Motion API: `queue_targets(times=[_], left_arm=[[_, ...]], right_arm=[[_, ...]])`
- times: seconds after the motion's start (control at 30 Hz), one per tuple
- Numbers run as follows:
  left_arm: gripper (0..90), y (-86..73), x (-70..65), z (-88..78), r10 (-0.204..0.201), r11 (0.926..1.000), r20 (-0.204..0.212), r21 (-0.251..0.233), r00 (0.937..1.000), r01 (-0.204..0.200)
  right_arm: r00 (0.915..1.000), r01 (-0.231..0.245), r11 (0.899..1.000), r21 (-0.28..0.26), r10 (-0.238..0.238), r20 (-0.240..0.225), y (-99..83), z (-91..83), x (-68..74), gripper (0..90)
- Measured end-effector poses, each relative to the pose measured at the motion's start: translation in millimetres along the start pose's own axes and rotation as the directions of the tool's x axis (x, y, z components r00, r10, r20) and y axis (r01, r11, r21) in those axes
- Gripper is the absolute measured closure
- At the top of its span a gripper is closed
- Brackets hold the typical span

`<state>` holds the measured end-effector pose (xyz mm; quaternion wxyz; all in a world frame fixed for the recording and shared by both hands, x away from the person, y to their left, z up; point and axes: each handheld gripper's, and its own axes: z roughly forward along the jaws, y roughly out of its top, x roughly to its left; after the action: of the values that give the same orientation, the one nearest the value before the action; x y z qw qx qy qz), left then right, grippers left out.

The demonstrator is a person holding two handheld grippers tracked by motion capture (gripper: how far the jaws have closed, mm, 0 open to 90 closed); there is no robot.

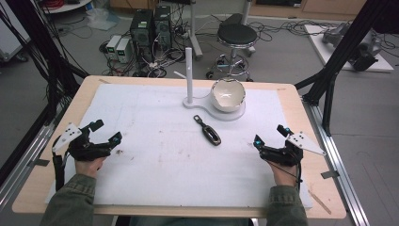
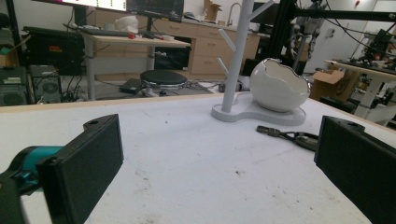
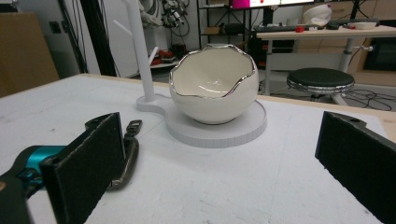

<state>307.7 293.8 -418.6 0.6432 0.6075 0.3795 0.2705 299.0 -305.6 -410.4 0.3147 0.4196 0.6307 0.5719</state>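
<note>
In the high view, the left gripper (image 1: 107, 132) rests at the near left of the surface (image 1: 155, 155), jaws spread with nothing between them. The right gripper (image 1: 270, 135) rests at the near right, also spread and holding nothing. Between the 2, a little farther off, a dark carabiner (image 1: 207, 130) lies flat on the white mat, well apart from both. Just beyond it stands a white stand (image 1: 189, 75) whose round base carries a white eggshell-shaped bowl (image 1: 227, 94).

In the left gripper view, the 2 black jaws stand wide apart over bare mat; the carabiner (image 2: 289, 136) lies far right, near the stand (image 2: 237, 56) and the bowl (image 2: 279, 85).

In the right gripper view, the jaws are spread; the carabiner (image 3: 129, 154) lies behind the left jaw, and the bowl (image 3: 214, 88) sits ahead on its base.
</note>
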Motion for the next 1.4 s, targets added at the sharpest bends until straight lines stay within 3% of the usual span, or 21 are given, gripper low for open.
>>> queue_targets(times=[0.27, 0.9, 1.1, 1.4], left_arm=[[1.7, -1.2, 1.1, 1.5, 0.012, 0.9999, -0.022, 0.008, 0.9997, -0.012], [1.7, -2.1, 1.0, 2.6, 0.011, 0.9998, -0.029, 0.016, 0.9995, -0.011], [1.7, -3.1, 0.8, 4.1, 0.022, 0.9995, -0.034, 0.023, 0.9992, -0.021], [1.7, -2.8, 0.8, 3.6, 0.018, 0.9997, -0.036, 0.017, 0.9992, -0.018]], right_arm=[[0.9999, -0.005, 1.0, 0.002, 0.005, -0.009, -0.8, 0.6, 0.7, 0.6], [0.9994, -0.034, 0.999, 0.001, 0.034, -0.007, -1.1, 0.2, 0.4, 0.6], [0.9994, -0.03, 1.0, 0.0, 0.03, -0.016, 6.4, 5.3, 8.5, 0.6], [0.9982, -0.011, 0.999, 0.043, 0.014, -0.059, 20.3, 21.4, 19.1, 0.6]])
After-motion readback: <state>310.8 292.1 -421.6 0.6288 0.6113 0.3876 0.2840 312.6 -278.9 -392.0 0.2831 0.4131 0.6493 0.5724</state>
